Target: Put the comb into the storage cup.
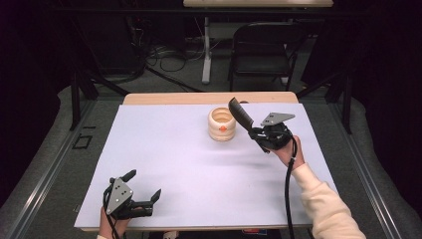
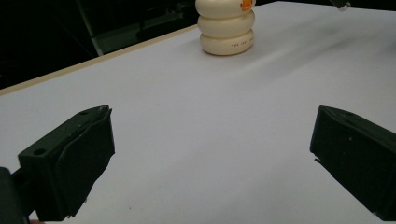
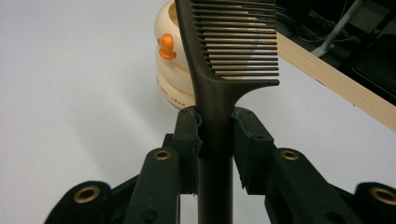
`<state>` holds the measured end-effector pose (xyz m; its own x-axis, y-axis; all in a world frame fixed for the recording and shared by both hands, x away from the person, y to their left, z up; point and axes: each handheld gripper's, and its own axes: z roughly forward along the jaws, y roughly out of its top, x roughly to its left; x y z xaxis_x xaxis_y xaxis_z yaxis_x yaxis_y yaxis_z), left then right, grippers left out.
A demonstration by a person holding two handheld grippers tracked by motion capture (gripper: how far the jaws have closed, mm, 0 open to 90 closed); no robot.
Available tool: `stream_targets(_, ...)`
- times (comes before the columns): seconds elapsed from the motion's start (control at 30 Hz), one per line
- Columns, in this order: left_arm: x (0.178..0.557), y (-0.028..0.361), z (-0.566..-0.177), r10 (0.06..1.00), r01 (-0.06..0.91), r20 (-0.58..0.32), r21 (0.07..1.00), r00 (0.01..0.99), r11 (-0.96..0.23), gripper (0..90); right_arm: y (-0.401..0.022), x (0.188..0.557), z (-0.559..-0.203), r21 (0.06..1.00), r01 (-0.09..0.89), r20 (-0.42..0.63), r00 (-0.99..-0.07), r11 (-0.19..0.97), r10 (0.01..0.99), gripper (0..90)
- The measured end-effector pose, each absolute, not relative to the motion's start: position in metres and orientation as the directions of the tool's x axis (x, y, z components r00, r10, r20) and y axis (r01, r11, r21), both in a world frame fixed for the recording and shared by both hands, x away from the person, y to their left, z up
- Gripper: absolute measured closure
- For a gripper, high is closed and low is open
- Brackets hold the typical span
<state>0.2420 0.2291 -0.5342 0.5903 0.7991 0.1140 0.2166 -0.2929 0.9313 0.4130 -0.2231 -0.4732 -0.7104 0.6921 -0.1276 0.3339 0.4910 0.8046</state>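
Two grippers work over a white surface (image 1: 189,169). Nearest, at the lower left of the high view, the left gripper (image 1: 144,186) sits low by the front edge with its fingers spread wide and nothing between them; in the left gripper view the two black fingers (image 2: 70,163) stand far apart at the lower corners. Farther in, at right of centre in the high view, the right gripper (image 1: 255,133) has its fingers closed on the handle of a dark comb (image 1: 241,115), which slants up and left from the grip. In the right gripper view the comb (image 3: 219,60) rises from between the pressed fingers (image 3: 189,140), teeth toward the right. Just beyond, in the upper middle, a cream ribbed cup (image 1: 221,124) with an orange mark stands upright on the surface, and the comb's tip hangs by its rim.
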Motion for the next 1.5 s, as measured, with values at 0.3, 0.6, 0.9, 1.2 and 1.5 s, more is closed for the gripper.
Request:
stream_targets(0.3,0.242,0.229,-0.534,0.801,0.217,0.113,0.932,0.588,-0.29,0.0,-0.22,0.413,-0.473,0.816,0.321,-0.125,-0.713,0.48,0.69,72.5)
stream_targets(0.6,0.242,0.229,-0.534,0.802,0.214,0.113,0.933,0.586,-0.288,0.0,-0.216,0.415,-0.47,0.831,0.308,-0.124,-0.708,0.463,0.695,72.5)
stream_targets(0.9,0.242,0.23,-0.534,0.805,0.214,0.115,0.933,0.582,-0.288,0.0,-0.21,0.418,-0.468,0.842,0.288,-0.127,-0.716,0.456,0.687,72.5)
stream_targets(1.2,0.241,0.231,-0.533,0.804,0.207,0.117,0.936,0.583,-0.286,0.0,-0.199,0.422,-0.457,0.864,0.265,-0.114,-0.726,0.429,0.679,72.5)
stream_targets(1.5,0.241,0.231,-0.534,0.808,0.204,0.114,0.939,0.578,-0.278,0.0,-0.194,0.43,-0.454,0.885,0.262,-0.085,-0.723,0.386,0.686,72.5)
